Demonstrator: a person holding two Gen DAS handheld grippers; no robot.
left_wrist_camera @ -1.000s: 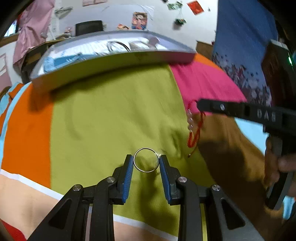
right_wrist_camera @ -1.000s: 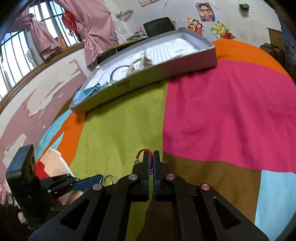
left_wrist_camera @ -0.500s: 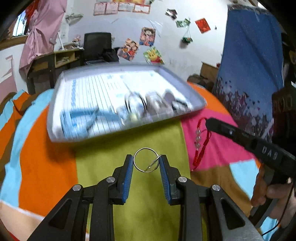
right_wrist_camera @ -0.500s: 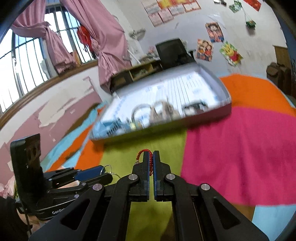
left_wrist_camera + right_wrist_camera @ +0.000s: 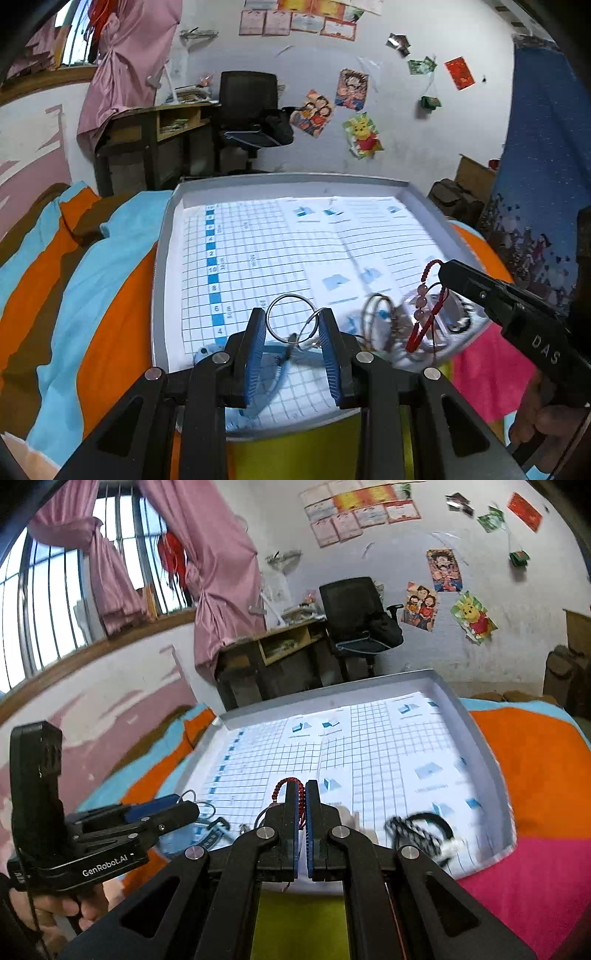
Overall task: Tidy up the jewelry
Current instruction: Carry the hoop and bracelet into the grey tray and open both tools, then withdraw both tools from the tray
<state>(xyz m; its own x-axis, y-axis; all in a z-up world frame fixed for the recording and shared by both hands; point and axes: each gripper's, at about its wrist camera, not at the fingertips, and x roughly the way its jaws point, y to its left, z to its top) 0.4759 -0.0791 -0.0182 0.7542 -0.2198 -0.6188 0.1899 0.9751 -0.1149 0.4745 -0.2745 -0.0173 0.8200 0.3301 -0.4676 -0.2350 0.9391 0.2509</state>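
Note:
My left gripper is shut on a silver ring hoop and holds it above the near part of the grey tray, which is lined with gridded paper. My right gripper is shut on a red beaded cord bracelet, which hangs from its tip in the left wrist view over the tray's near right corner. Other jewelry lies in the tray: silver bangles, a blue strap and a black bracelet.
The tray rests on a bed with a patchwork cover of orange, pink, green and light blue. A desk and a black office chair stand beyond the bed by the wall. A window with pink curtains is on the left.
Both grippers have moved forward and up, from above the green patch to over the tray's near edge, each still holding its piece. The tray now fills the views.

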